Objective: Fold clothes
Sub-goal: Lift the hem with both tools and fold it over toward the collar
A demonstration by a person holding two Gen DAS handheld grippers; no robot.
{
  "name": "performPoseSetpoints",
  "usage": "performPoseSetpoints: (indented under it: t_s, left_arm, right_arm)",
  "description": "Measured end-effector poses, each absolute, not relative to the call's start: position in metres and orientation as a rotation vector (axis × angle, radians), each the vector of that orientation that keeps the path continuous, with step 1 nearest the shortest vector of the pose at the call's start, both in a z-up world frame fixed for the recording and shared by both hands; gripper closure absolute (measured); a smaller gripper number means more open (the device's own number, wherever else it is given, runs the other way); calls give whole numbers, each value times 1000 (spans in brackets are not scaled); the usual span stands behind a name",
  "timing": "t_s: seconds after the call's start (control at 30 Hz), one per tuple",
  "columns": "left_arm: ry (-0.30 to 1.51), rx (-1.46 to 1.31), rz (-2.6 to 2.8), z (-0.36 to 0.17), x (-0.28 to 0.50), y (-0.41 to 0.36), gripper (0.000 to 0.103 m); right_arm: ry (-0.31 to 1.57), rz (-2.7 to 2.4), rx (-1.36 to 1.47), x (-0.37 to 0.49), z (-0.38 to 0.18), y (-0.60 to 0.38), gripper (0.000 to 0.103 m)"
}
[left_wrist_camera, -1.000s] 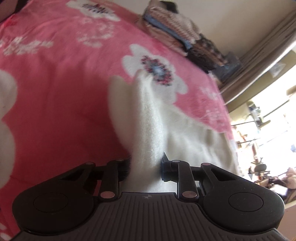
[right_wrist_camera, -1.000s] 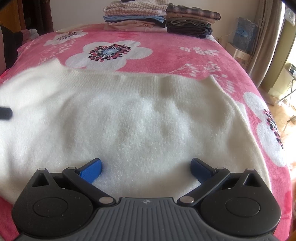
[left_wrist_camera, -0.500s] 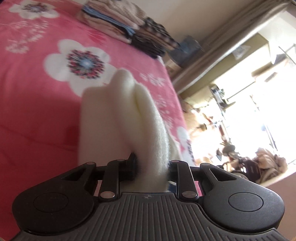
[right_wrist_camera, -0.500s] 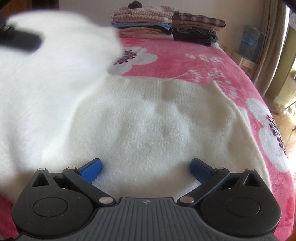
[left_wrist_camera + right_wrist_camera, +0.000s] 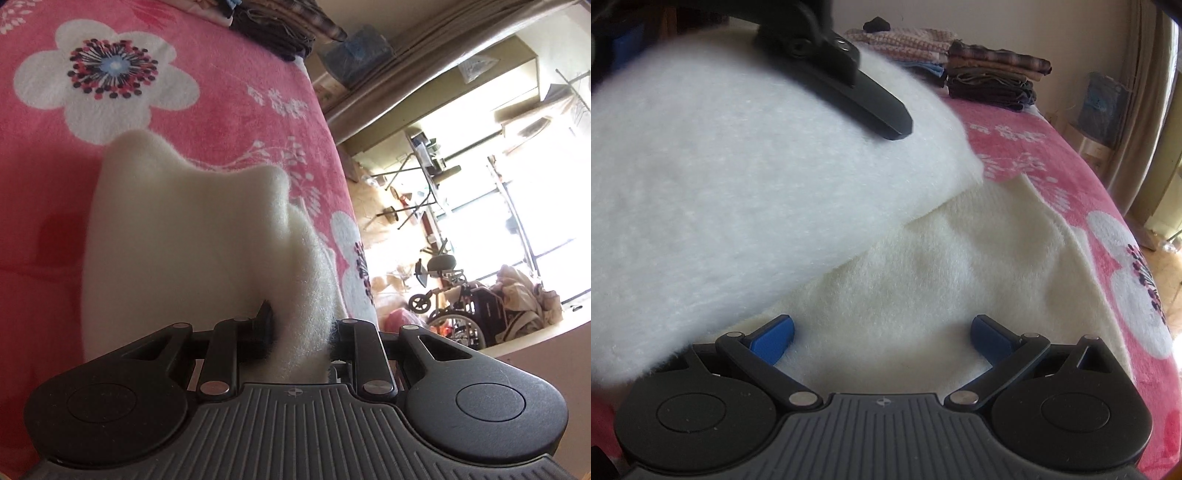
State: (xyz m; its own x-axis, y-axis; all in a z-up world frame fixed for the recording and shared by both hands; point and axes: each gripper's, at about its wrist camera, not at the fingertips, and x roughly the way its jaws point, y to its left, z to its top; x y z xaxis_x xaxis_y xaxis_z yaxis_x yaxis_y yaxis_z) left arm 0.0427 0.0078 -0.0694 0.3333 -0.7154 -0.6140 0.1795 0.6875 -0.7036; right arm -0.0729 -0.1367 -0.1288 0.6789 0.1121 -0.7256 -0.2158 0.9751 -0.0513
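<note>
White fleece garment (image 5: 746, 177), lifted edge in left hand-held gripper (image 5: 301, 332), above pink bedspread (image 5: 221, 92)

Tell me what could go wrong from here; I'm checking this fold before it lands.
1. The left gripper pinches only a bunched edge of the white fuzzy garment; it could slip out mid-carry.
2. The right gripper stands open over the flat part, pinning nothing, so that layer may drag or wrinkle.
3. The lifted flap sags unevenly, so the fold could land crooked on the pink floral blanket.
</note>
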Motion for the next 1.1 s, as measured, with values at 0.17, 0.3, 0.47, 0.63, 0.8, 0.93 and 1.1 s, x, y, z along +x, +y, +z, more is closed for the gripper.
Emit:
performPoseSetpoints:
  t_s: [0.17, 0.3, 0.47, 0.63, 0.8, 0.93, 1.1]
  left_arm:
    - [1098, -582, -640, -74, 44, 0, 82]
    - [1148, -602, -636, -89, 48, -3, 81]
    - [1174, -608, -636, -88, 48, -3, 79]
    - [1207, -608, -617, -82, 51, -5, 72]
    - [1237, -698, -609, -79, 52, -4, 56]
    - [1267, -834, -568, -83, 55, 5, 53]
    - [1263, -927, -550, -80, 57, 10, 41]
  right_arm:
    - [797, 191, -138, -74, -129, -138, 0]
    - [794, 193, -151, -75, -129, -137, 0]
    - [789, 192, -157, -76, -130, -136, 0]
    - [786, 191, -159, -76, -130, -135, 0]
    - [784, 189, -159, -75, -131, -135, 0]
    - [784, 189, -159, -75, -131, -135, 0]
    - [782, 187, -157, -75, -131, -135, 0]
